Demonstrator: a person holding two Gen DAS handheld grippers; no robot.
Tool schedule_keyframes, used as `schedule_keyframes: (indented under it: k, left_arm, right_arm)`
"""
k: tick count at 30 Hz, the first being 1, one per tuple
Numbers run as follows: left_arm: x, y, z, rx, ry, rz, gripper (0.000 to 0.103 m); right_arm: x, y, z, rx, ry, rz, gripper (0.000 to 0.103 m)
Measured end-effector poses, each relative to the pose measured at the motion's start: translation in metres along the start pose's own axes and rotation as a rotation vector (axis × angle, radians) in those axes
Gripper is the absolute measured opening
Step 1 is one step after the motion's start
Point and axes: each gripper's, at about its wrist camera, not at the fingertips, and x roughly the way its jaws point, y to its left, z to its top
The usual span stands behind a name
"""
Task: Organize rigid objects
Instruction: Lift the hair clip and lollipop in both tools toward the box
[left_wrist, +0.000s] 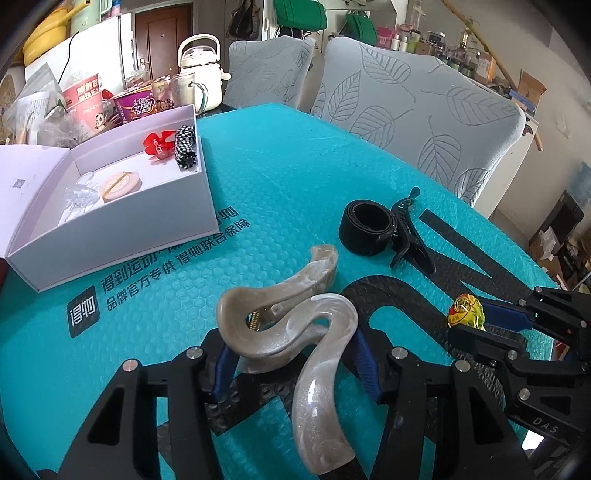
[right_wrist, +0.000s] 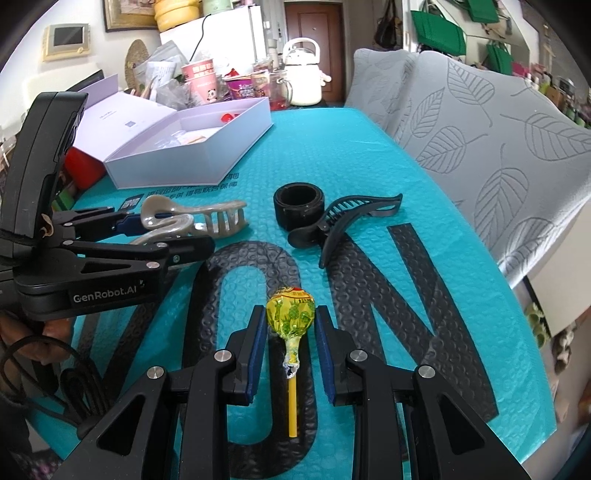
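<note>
Gripping two items at once, with the white box (left_wrist: 110, 221) at far left partly filled.
Your left gripper (left_wrist: 291, 354) pinches the pearly hair clip (left_wrist: 280, 325); your right gripper (right_wrist: 290, 347) closes narrowly on the lollipop (right_wrist: 290, 310). The black hair clip (right_wrist: 351, 218) and black strap roll (right_wrist: 298, 205) still lie on the teal mat (left_wrist: 295, 166). Both grippers angle downward.

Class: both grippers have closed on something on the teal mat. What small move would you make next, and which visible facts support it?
Probably lift both straight up. The left gripper is shut on the pearly hair claw and the right gripper on the lollipop, yet both look to be on the mat; the open white box lies beyond.
</note>
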Motion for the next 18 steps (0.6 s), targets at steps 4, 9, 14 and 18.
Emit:
schedule_keyframes:
  k: [4,9,14,18]
  left_arm:
    - [-0.008,0.001,-0.003,-0.021,-0.001,-0.01,0.053]
    - [-0.022,0.009,-0.006,-0.05,-0.017,-0.002,0.052]
    - [-0.036,0.018,-0.012,-0.068,-0.034,0.021,0.052]
    - [-0.049,0.027,-0.018,-0.088,-0.047,0.039,0.052]
  right_arm:
    - [-0.005,0.002,-0.001,-0.004,-0.009,0.001,0.026]
    - [-0.007,0.008,0.002,-0.02,-0.015,0.012,0.026]
    - [-0.008,0.023,0.007,-0.053,-0.021,0.037,0.026]
    - [-0.007,0.039,0.011,-0.088,-0.021,0.063,0.026]
